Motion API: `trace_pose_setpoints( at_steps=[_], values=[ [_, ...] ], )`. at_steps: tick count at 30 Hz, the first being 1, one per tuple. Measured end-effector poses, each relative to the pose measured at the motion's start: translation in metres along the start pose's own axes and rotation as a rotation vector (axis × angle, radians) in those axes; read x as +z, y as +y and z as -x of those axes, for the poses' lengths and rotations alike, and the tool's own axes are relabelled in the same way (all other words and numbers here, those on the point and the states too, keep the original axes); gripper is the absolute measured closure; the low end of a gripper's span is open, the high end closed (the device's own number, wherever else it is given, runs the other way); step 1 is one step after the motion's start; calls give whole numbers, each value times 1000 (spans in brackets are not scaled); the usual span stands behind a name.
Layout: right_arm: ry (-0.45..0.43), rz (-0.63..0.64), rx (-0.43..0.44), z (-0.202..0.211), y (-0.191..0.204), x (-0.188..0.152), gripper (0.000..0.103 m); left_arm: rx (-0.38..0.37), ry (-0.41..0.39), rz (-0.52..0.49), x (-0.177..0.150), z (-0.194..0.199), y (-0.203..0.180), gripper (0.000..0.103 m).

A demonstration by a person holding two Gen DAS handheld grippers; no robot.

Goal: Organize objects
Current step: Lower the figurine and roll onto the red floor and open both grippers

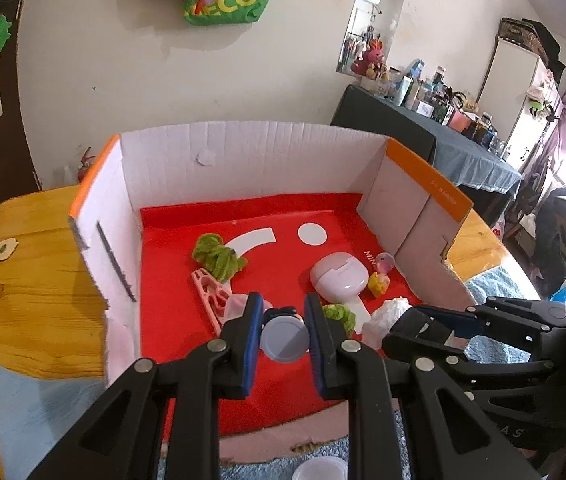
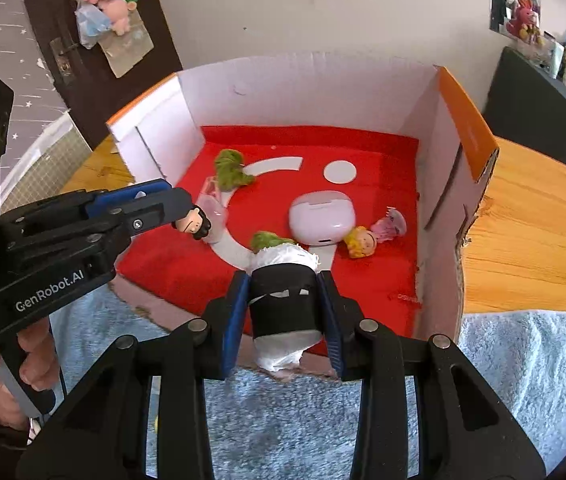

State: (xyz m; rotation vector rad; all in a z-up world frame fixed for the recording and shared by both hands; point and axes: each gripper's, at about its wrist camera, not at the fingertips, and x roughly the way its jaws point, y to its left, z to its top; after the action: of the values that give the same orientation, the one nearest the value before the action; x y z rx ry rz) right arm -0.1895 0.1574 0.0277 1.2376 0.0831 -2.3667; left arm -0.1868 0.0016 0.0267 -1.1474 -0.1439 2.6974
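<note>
My left gripper (image 1: 283, 324) is shut on a small figurine with a round pale base (image 1: 285, 340) and a black-haired head (image 2: 195, 222), held over the front of the red-floored cardboard box (image 1: 163, 168). My right gripper (image 2: 283, 304) is shut on a white tissue roll wrapped in a black band (image 2: 283, 300), held over the box's front edge; it also shows in the left wrist view (image 1: 387, 316). In the box lie a pink earbud case (image 1: 337, 276), two green fuzzy pieces (image 1: 217, 258) (image 1: 341, 314), a pink clip (image 1: 213, 294), a yellow-haired figurine (image 2: 359, 242) and a pink toy (image 2: 391, 226).
The box stands on a wooden table (image 1: 31, 280) with a blue fluffy cloth (image 2: 283, 420) in front. A white round lid (image 1: 321, 468) lies on the cloth. The box walls (image 2: 447, 168) rise on three sides. A cluttered dark table (image 1: 423, 120) stands behind.
</note>
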Motion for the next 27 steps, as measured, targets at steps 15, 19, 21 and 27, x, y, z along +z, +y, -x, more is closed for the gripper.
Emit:
trace_pose_setpoints(
  at_steps=[15,19,21,27],
  values=[
    [63,-2,-11,-25,-2,-1,70,-1,80,40,-22,-17,19,81],
    [64,-5,-14,-26,-3,0,70,2,87,41,-24,-19,20,81],
    [65,-7,-15,-27,-3,0,70,7,98,40,-26,-21,20,81],
    [69,-14,-14,-30,-8,1,70,2,122,58,-27,-30,25,81]
  ],
)
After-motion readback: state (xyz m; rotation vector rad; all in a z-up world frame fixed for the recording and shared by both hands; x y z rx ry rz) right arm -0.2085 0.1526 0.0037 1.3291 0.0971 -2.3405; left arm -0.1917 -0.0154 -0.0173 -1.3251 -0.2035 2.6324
